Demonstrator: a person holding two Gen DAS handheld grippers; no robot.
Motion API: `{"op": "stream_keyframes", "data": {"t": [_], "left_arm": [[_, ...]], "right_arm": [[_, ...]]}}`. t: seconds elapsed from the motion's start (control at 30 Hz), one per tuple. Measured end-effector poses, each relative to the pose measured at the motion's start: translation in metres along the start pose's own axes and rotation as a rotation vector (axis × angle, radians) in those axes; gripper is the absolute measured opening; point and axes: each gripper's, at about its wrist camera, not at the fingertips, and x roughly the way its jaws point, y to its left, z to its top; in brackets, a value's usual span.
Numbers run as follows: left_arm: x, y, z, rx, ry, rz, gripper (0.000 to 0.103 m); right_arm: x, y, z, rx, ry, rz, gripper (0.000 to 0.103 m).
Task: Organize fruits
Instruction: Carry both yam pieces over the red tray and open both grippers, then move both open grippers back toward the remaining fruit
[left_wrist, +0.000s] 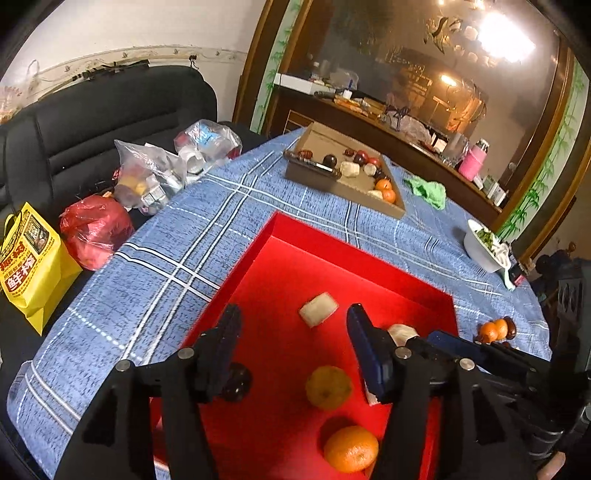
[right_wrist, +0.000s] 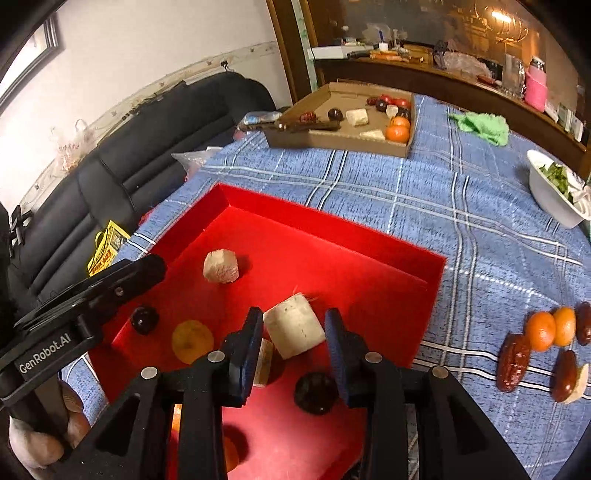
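1. Landmark: red tray (left_wrist: 295, 236), shallow, open-topped, on a blue plaid tablecloth (left_wrist: 155, 266).
2. Left gripper (left_wrist: 293, 321) hangs over the tray, tilted down, jaws spread wide, nothing between the pads. Empty.
3. Inside the tray, ahead of the left gripper: a pale cut block (left_wrist: 318, 308) lying on the tray floor. Nearer the camera, a yellowish citrus fruit (left_wrist: 328, 387) and below it an orange mandarin (left_wrist: 351, 448).
4. A dark round fruit (left_wrist: 238, 382) sits in the tray just behind the left finger.
5. Right gripper (right_wrist: 293, 325) also over the tray, jaws partly apart. A white cut chunk (right_wrist: 294, 328) lies between its fingers; the gap is narrow on both sides, and I cannot tell whether the pads press on it.
6. In the right wrist view, another dark round fruit (right_wrist: 316, 392) rests in the tray below that chunk.
7. Outside the tray, to its right on the cloth: two small mandarins (right_wrist: 550, 329) touching, with brown dates (right_wrist: 512, 362) around them.
8. Beyond the tray's far edge: a cardboard box lid (right_wrist: 291, 142) with mixed fruit; a green rag (right_wrist: 480, 125) to its right.
9. White bowl of greens (right_wrist: 546, 201) well right of the tray.
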Motion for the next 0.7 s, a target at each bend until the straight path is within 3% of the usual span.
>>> {"op": "stream_keyframes", "data": {"t": [0.17,0.43,0.7], "left_arm": [[-0.020,-0.004,-0.005,-0.011,-0.023,-0.009,0.067],[-0.043,-0.022,-0.023,0.005,-0.027,-0.018,0.069],[-0.064,-0.073,-0.043,0.101,-0.039,-0.034,0.071]], "right_arm": [[-0.022,-0.006,-0.007,0.020,-0.032,-0.001,0.040],[-0.055,-0.021,-0.040,0.043,-0.059,-0.029,0.043],[-0.097,-0.053,-0.085,0.134,-0.098,-0.082,0.049]]}}
